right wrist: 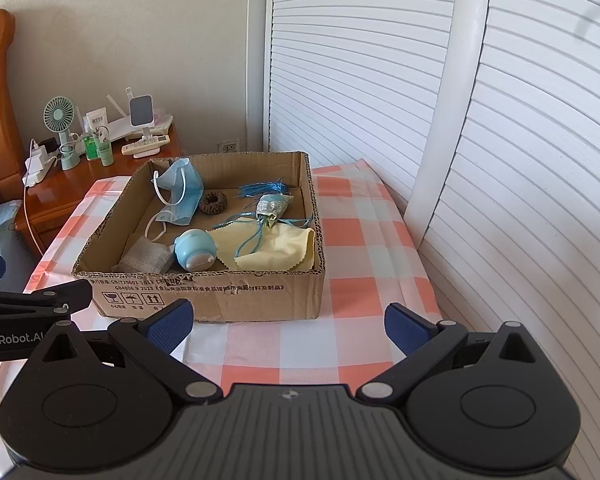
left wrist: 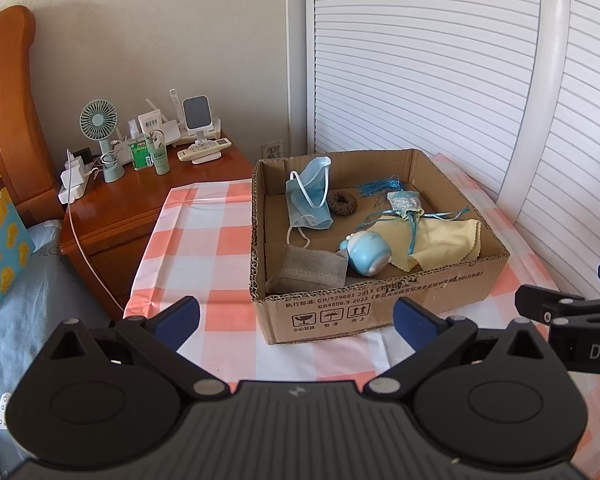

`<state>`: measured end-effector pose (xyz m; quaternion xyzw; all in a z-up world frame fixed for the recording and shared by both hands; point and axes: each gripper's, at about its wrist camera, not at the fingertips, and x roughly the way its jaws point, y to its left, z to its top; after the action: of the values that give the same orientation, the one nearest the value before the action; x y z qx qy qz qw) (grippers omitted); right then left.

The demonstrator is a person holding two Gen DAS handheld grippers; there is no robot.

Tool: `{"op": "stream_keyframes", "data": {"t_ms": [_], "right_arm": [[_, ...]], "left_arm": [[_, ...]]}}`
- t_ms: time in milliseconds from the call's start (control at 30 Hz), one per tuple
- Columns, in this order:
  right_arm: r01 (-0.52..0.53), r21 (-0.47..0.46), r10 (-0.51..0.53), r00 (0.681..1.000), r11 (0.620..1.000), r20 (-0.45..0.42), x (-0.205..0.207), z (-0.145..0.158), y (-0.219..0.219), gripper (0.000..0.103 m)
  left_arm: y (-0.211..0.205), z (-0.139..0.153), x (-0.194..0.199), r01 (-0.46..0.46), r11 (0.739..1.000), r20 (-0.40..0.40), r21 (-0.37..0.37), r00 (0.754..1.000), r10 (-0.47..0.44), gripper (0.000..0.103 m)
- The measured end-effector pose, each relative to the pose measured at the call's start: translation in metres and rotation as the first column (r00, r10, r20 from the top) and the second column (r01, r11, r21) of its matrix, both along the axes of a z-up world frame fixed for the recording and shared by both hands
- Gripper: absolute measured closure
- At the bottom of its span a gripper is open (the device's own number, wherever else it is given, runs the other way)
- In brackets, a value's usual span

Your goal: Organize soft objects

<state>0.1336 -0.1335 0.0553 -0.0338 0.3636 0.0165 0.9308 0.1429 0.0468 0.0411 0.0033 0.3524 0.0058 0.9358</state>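
A shallow cardboard box [left wrist: 380,312] [right wrist: 204,296] stands on the checked tablecloth. Inside lie a blue face mask [left wrist: 308,196] [right wrist: 180,196], a grey mask [left wrist: 312,270] [right wrist: 148,258], a brown scrunchie [left wrist: 342,202] [right wrist: 213,202], a blue round toy [left wrist: 366,254] [right wrist: 196,254], a yellow cloth [left wrist: 448,240] [right wrist: 276,248] and a sachet with blue tassels [left wrist: 404,202] [right wrist: 274,206]. My left gripper [left wrist: 296,322] is open and empty in front of the box. My right gripper [right wrist: 288,326] is open and empty at the box's front right.
A wooden nightstand [left wrist: 140,196] at the left holds a small fan [left wrist: 100,120], bottles, chargers and a remote. A white louvred door [left wrist: 420,60] and a white post [right wrist: 452,80] stand behind and right of the table. Bedding [left wrist: 20,320] lies at left.
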Motion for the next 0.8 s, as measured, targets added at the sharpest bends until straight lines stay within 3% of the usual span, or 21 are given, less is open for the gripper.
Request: {"op": "stream_keyframes", "data": {"t_ms": [800], "right_arm": [[-0.002, 0.001, 0.002, 1.000, 1.000, -0.002, -0.0026, -0.0008, -0.0026, 0.000]], "left_arm": [[-0.0036, 0.0015, -0.0040, 0.008, 1.000, 0.002, 0.000, 1.000, -0.008, 0.001]]}}
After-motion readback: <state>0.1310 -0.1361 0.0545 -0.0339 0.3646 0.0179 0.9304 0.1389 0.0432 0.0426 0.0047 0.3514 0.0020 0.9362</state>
